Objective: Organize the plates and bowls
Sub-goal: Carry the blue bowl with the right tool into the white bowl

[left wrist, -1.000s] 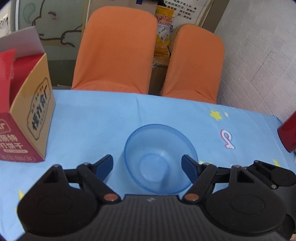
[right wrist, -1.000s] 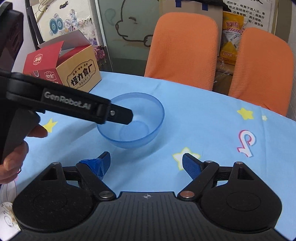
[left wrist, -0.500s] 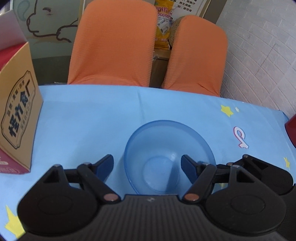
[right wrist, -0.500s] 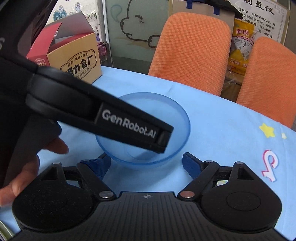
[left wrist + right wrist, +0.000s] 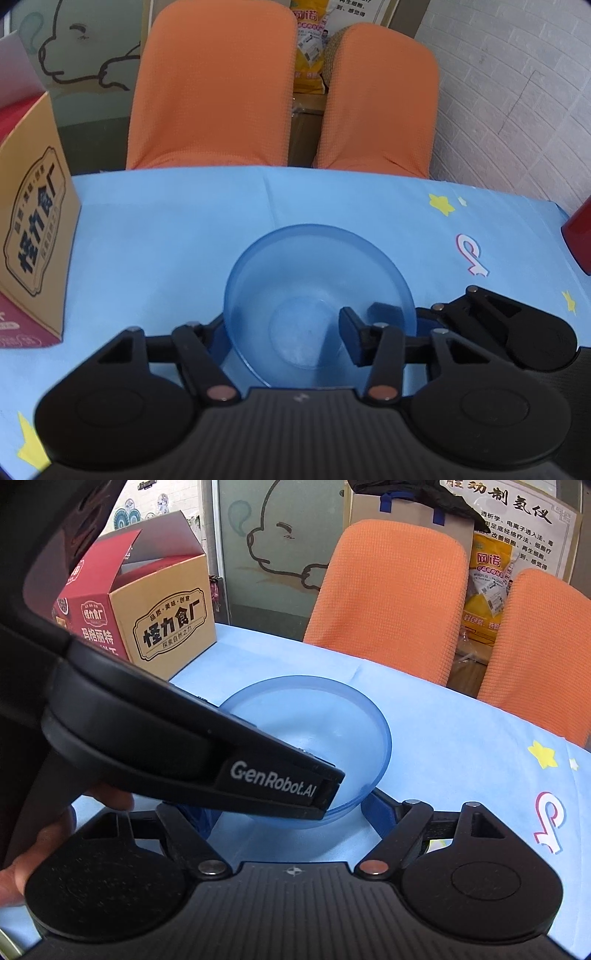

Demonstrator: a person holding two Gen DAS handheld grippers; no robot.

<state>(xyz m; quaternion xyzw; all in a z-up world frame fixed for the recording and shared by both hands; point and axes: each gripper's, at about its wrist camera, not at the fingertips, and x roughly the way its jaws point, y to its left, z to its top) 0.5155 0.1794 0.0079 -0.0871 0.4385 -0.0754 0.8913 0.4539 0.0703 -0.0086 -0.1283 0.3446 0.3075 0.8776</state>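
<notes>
Left wrist view: a translucent blue bowl (image 5: 317,299) sits upright on the blue-clothed desk (image 5: 166,236), near its middle, with a printed carton (image 5: 33,236) well apart to the left and 2 orange chairs (image 5: 214,85) behind the far edge. The left gripper (image 5: 284,332) has its jaws apart and straddling the bowl's near wall: the left finger is outside the bowl against its left flank, while the right finger (image 5: 351,332) reaches over the rim and is inside the bowl. Nothing is clamped. The other tool's black linkage shows at the right, beside the bowl's right side.

Right wrist view: the same bowl lies just ahead of the right gripper (image 5: 291,808), whose jaws are apart on either side of the bowl's near base; the left one is mostly hidden behind the other tool's black body, so contact there cannot be told. A hand (image 5: 55,834) holds that tool at the left.

The bowl looks like thin plastic: light, fairly stiff, smooth and likely slippery, not fragile. A pinch across the rim wall, 1 finger inside and 1 outside, seems the surest hold.
</notes>
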